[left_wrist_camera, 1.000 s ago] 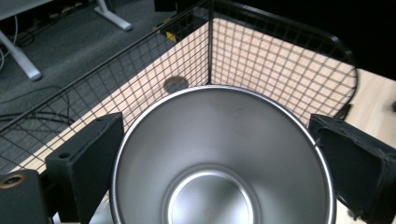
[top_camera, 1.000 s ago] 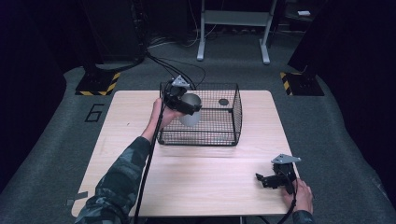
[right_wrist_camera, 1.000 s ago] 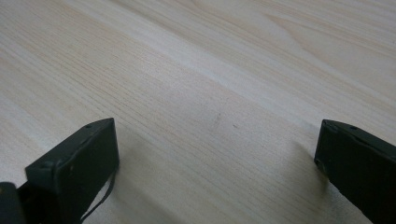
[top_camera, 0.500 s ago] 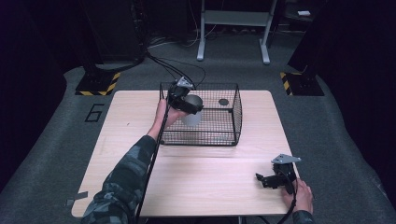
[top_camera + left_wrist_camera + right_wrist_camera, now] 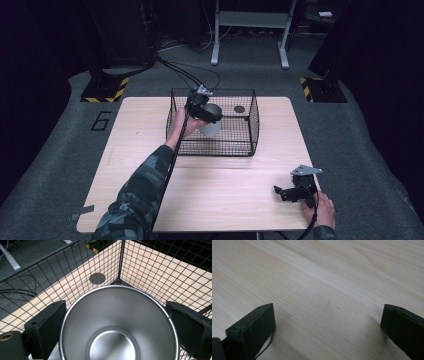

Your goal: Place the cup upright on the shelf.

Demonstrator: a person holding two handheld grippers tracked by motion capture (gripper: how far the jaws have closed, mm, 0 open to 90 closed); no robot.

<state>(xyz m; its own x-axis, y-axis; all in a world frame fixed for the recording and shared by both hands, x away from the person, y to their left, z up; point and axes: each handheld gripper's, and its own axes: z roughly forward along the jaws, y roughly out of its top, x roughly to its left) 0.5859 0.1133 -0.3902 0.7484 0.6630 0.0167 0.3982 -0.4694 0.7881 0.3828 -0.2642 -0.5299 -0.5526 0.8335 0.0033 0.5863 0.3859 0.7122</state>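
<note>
— Since a second ago the left tool [image 5: 209, 114] has carried the steel cup [image 5: 210, 123] deeper over the wire basket [image 5: 252, 125], jaws clamped on its sides.
— Lower it straight, clear of the mesh — right tool [image 5: 286, 192] idles wide open on the surface [image 5: 150, 120].

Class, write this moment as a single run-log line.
left gripper: shut on steel cup | cup: inside wire basket | right gripper: open, on table
</note>
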